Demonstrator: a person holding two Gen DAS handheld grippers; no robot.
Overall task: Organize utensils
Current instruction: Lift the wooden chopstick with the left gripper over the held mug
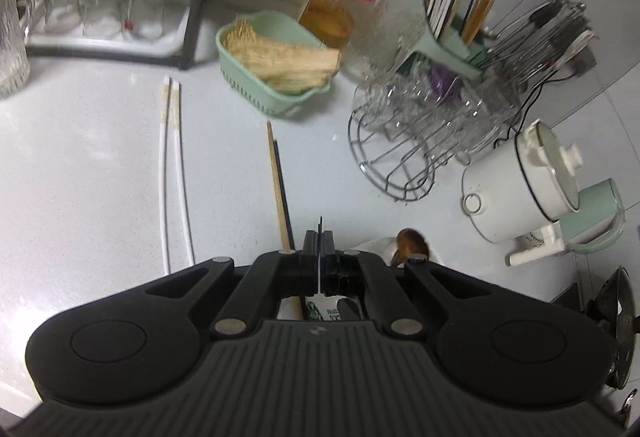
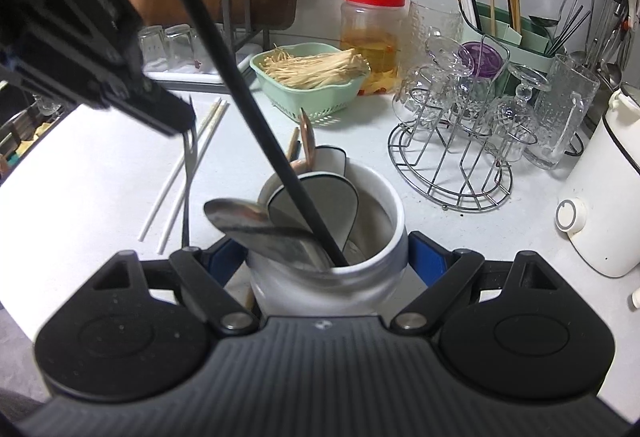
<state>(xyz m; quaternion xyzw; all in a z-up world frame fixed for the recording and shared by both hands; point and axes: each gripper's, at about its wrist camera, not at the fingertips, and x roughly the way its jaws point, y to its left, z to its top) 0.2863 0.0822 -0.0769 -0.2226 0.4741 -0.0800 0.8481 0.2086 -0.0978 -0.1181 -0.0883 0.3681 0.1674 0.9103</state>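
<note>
The left gripper (image 2: 182, 125) is pinching one fork (image 2: 187, 173) in closed jaws while the right gripper's (image 2: 326, 253) wide-spread jaws are clasping one white utensil cup (image 2: 360, 277) beside two white chopsticks (image 2: 184, 177) lying on the worktop (image 2: 100, 173).

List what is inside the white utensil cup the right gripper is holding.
Inside the white cup: a metal spoon, a black-rimmed white scoop, a black chopstick and a brown wooden spoon. Their lower ends and the cup's bottom are hidden.
</note>
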